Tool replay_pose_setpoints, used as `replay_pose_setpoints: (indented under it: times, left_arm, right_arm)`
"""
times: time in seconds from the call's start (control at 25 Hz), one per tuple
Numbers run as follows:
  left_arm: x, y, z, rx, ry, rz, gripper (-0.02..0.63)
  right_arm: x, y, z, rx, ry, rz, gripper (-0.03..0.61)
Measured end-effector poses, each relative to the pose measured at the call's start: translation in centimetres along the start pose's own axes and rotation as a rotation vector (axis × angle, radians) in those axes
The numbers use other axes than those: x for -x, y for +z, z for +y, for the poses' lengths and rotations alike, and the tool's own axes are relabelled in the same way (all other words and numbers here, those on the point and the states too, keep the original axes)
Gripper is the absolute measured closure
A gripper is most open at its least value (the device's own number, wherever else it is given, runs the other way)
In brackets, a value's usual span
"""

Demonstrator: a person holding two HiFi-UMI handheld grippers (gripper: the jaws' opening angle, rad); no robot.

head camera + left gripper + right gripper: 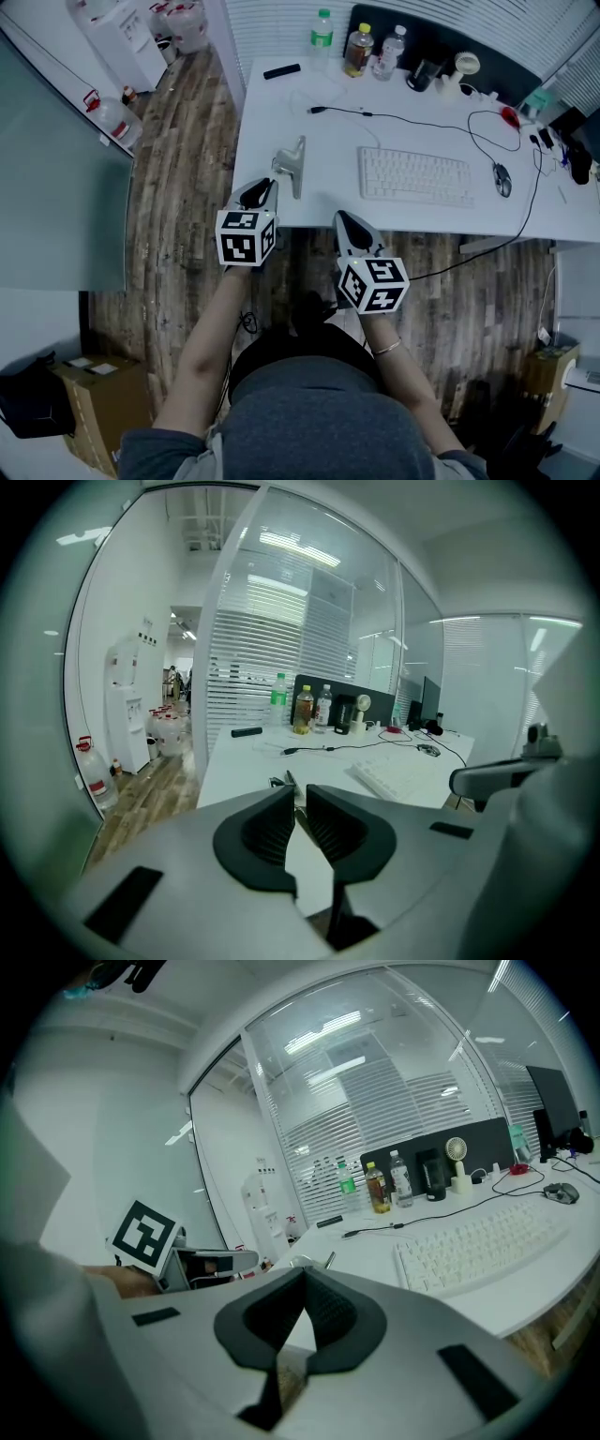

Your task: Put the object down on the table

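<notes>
Grey metal, long and narrow: this is the grey metal object [294, 167], and it lies on the white surface [281, 103], in the centre-left of the head view, near the front edge and to the left of the white keyboard [414, 174]. Nothing holds it. I judge therefore that the putting down is done, or very nearly done.

Your left gripper [267, 186] is just below the object in the frame, near it but, as far as I can see, not touching it. In the left gripper view its dark ribbed fingers [267, 832] stand a little apart, with only a narrow gap at the tips. Between them you see only the white surface, and the object shows just beyond the tips. Your right gripper [342, 218] is more to the right, at the front edge of the surface. In the right gripper view its fingers [333, 1321] meet at the tips and carry nothing.

What is left, in my judgement, is small: take the left gripper away from the object without pushing it. The object is close to the front edge, so a push toward you could slide it off.

The long axis of the object runs almost from the bottom to the top of the head view, with the upper end leaning a little to the right. One end points to the far side of the surface, the other to the near edge and to you. A shorter part goes out from the middle toward the left of the frame. The object lies flat, not upright. What kind of tool it is, I cannot tell.
</notes>
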State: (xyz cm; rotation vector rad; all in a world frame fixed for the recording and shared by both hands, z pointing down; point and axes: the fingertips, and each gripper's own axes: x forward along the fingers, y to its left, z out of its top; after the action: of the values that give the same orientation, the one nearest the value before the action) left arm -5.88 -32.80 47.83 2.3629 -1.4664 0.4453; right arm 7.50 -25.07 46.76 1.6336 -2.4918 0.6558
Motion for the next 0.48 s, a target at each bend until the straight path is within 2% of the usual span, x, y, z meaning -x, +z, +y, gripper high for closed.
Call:
replay_pose_setpoints:
  times: [0.48]
  left_arm:
    - [4.4,-1.3,-1.5,-0.065,-0.012,-0.015,0.584]
  right_arm:
    - [0.5,-0.1,0.7,0.020,-0.003,0.004,0.574]
